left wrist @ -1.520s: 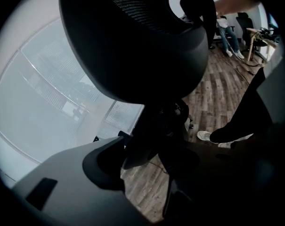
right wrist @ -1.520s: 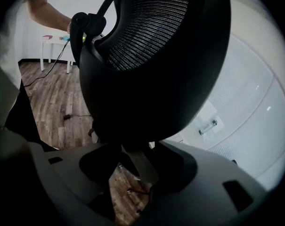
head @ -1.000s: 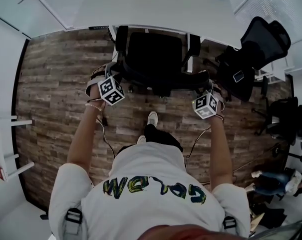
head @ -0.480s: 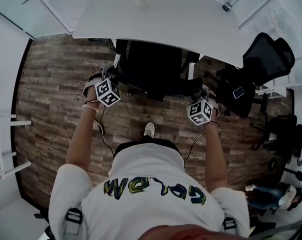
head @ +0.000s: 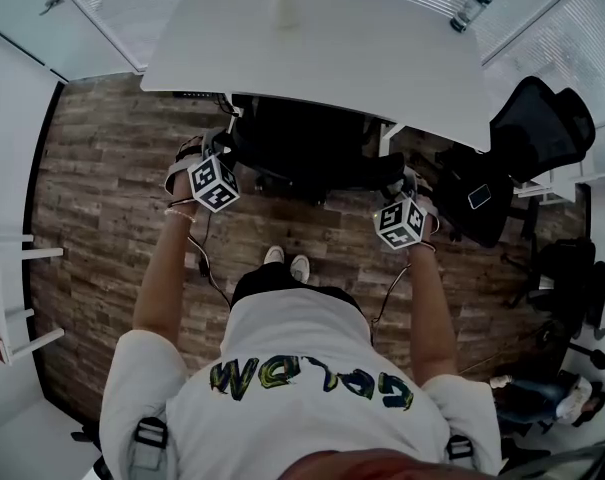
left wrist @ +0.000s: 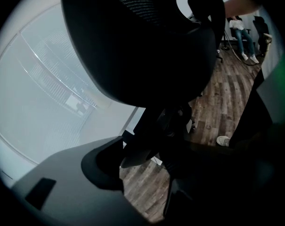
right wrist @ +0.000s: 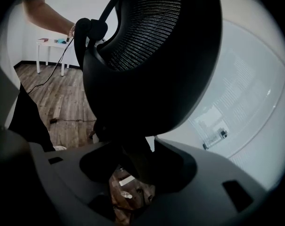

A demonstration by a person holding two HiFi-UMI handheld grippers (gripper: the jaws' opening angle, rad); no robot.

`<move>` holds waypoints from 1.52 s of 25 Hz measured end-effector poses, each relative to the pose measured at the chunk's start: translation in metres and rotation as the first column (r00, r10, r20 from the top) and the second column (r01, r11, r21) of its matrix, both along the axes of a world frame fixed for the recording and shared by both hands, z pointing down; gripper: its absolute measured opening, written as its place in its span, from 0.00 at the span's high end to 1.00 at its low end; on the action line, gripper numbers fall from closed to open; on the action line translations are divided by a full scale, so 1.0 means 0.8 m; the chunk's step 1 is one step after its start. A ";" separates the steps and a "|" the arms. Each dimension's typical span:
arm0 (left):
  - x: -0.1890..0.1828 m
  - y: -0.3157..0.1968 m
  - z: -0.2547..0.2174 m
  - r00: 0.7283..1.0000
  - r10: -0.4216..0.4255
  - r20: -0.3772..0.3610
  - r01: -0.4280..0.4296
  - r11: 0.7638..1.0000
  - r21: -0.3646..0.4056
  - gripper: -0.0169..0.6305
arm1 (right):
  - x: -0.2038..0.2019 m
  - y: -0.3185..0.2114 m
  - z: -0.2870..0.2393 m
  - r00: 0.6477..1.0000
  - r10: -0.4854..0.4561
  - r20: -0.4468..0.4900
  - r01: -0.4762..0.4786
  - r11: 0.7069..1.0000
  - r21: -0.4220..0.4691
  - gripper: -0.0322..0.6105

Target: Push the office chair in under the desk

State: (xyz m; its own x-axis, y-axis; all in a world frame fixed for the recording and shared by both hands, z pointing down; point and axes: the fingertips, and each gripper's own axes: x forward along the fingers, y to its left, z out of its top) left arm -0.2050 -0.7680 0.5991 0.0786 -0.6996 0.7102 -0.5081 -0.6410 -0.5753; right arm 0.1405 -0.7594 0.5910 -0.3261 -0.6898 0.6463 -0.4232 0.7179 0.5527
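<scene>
Both arms (head: 165, 278) outstretched; left gripper (head: 220, 148), right gripper (head: 398, 183) grip office chair (head: 307, 138).

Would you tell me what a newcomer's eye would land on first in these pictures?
The black office chair, half tucked under the white desk at the top of the head view, draws the eye. The left gripper and right gripper clamp it from either side, marker cubes up. A second black chair stands off to the right.
</scene>
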 end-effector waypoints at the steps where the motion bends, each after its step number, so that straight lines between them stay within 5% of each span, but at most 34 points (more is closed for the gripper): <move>1: -0.002 -0.006 0.000 1.000 0.000 0.002 0.000 1.000 0.002 0.60 | -0.002 -0.006 0.000 1.000 0.002 -0.002 -0.002 1.000 0.000 0.60; 38: -0.032 -0.142 0.002 1.000 -0.002 0.016 0.002 1.000 0.001 0.60 | -0.030 -0.137 -0.002 0.999 0.043 -0.030 -0.044 0.999 -0.018 0.59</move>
State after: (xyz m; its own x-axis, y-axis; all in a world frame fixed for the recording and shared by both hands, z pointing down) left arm -0.2305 -0.8818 0.6011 0.0660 -0.7001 0.7110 -0.4998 -0.6399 -0.5837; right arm 0.1164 -0.8689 0.5898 -0.2765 -0.6910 0.6678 -0.4380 0.7092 0.5525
